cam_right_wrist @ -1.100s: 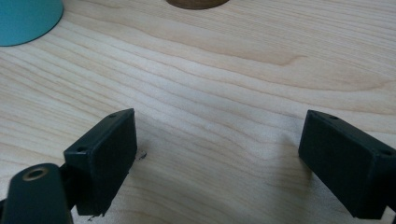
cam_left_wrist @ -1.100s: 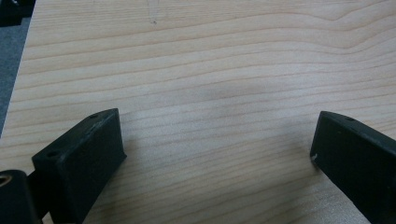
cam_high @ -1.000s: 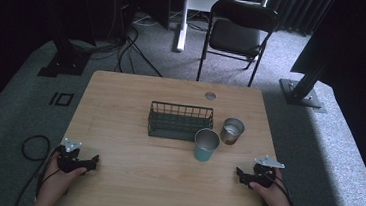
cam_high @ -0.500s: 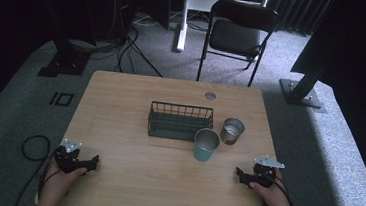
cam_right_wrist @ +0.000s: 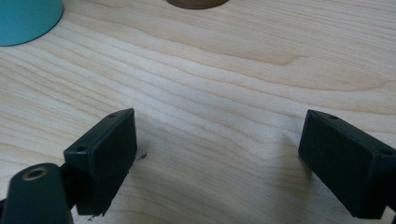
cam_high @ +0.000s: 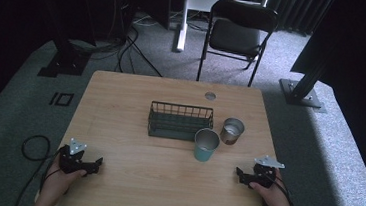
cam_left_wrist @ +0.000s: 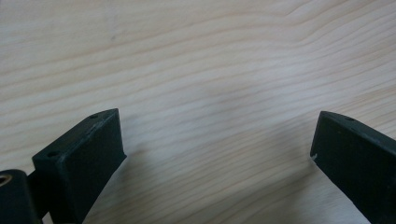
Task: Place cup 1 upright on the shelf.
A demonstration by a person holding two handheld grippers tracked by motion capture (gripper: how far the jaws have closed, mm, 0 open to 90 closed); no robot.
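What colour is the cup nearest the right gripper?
Teal cup, seen best in the high view.

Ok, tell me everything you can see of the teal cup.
The teal cup stands upright on the wooden table, mouth up, tapering slightly toward its base. Its outside is matte teal; the rim and inside look pale grey and metallic, and whether it holds anything cannot be told. It sits just in front of the wire basket's right end, beside the brown cup, apart from it. Neither gripper touches it. The right gripper view catches its lower wall.
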